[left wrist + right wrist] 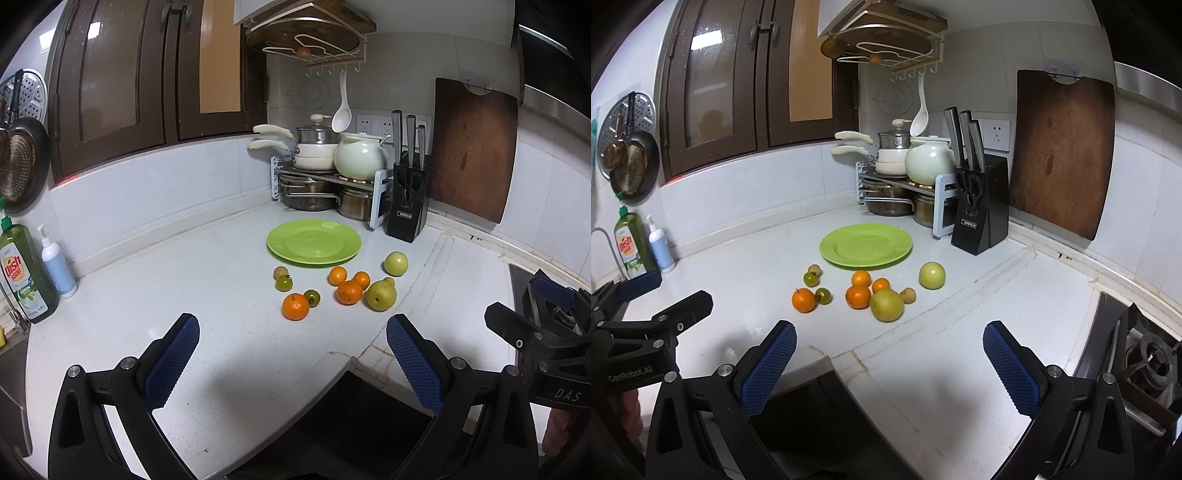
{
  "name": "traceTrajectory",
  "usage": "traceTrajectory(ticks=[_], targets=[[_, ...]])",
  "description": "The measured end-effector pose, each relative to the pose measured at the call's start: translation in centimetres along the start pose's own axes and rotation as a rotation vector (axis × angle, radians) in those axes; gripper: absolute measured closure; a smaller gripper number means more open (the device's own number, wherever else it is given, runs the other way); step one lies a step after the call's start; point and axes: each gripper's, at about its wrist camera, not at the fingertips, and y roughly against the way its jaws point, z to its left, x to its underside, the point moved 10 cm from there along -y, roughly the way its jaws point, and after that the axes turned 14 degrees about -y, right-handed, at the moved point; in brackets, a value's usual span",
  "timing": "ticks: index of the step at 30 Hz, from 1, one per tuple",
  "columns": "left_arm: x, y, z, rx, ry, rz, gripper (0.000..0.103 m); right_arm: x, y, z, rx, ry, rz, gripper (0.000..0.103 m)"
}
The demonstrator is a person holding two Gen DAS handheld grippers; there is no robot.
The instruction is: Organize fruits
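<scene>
Both hand-held grippers, left [291,354] and right [888,360], hovered wide apart and held nothing, their blue pads waffle-textured. On the speckled white desk [221,332], round glossy oranges [295,306], a lumpy pear [381,294] and small green tomatoes [283,283] lay just near of the smooth green plate [314,242].

Dim, sharp fisheye views, edges bent and black; overhead light, perhaps, glares on plate [314,242]
</scene>
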Motion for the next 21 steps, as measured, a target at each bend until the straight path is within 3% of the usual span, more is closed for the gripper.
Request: traceTrajectory(ticks=[21], targets=[[0.02,-0.85,0.55,0.017,0.008,-0.004,0.0,-0.12,-0.59,0.39,0.004,-0.001,0.008,0.001]])
